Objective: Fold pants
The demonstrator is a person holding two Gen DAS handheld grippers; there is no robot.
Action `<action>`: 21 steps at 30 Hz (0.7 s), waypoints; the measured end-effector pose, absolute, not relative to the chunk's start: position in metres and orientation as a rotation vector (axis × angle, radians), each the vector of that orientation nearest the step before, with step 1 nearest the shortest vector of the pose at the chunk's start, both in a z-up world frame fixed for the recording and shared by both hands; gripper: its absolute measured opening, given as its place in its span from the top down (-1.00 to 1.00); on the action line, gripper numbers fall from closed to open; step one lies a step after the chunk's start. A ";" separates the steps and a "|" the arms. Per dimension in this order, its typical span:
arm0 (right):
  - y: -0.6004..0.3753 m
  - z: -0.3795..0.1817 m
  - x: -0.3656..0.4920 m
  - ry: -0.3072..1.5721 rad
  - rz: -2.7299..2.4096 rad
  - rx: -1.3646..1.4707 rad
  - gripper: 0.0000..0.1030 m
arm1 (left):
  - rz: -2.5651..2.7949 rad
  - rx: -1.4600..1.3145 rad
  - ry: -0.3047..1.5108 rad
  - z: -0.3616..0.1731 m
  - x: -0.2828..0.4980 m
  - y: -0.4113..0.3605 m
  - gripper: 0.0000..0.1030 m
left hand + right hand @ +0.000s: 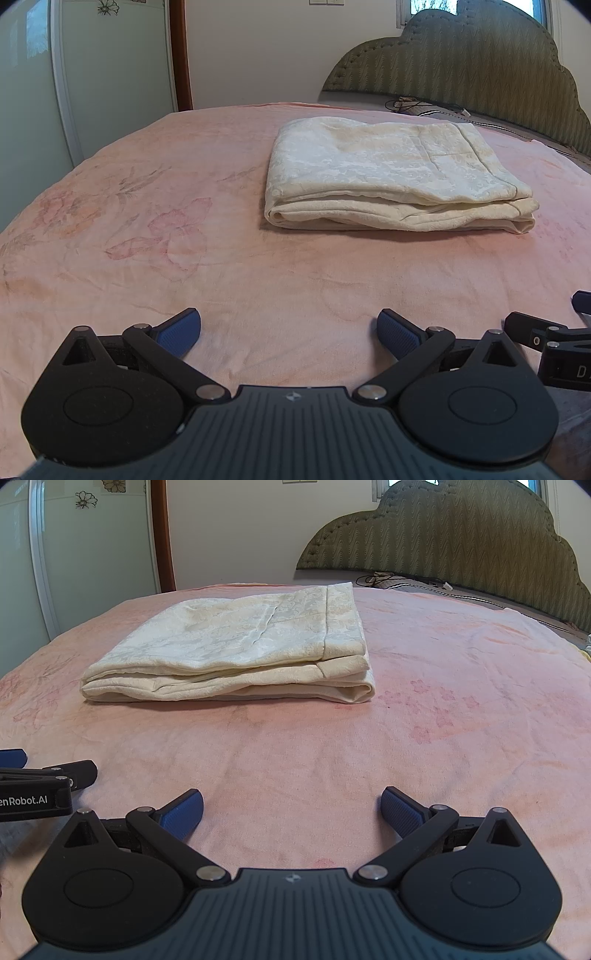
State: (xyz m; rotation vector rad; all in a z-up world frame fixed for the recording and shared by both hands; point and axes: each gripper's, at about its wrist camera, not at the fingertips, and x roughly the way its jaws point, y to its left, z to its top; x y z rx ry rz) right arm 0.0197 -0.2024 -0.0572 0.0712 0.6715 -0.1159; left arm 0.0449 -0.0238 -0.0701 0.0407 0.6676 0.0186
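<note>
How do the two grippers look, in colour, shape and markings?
The left gripper and the right gripper look alike. Each has a ribbed dark grey body with a small white logo, two round black discs, black link arms with silver pins, and blue textured pads. In the right view, the left gripper's side bears white lettering ending in "enRobot.AI". No cables or sleeves show.

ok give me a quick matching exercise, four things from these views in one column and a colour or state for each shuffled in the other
Things:
1. pants
2. bedspread
3. headboard
4. left gripper

Colour or state:
A. olive green, quilted
B. open, holding nothing
C. cream, folded in a flat stack
D. pink with faint flower prints

Pairs: 1-C, 2-D, 3-A, 4-B
</note>
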 end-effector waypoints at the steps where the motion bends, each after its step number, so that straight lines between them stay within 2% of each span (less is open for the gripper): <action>1: -0.203 -0.057 0.020 0.671 -0.115 0.073 -1.00 | 0.018 0.037 0.669 -0.070 0.045 -0.024 -1.00; 21: -0.203 -0.056 0.013 0.673 -0.101 0.061 -1.00 | 0.000 0.017 0.690 -0.067 0.043 -0.020 -1.00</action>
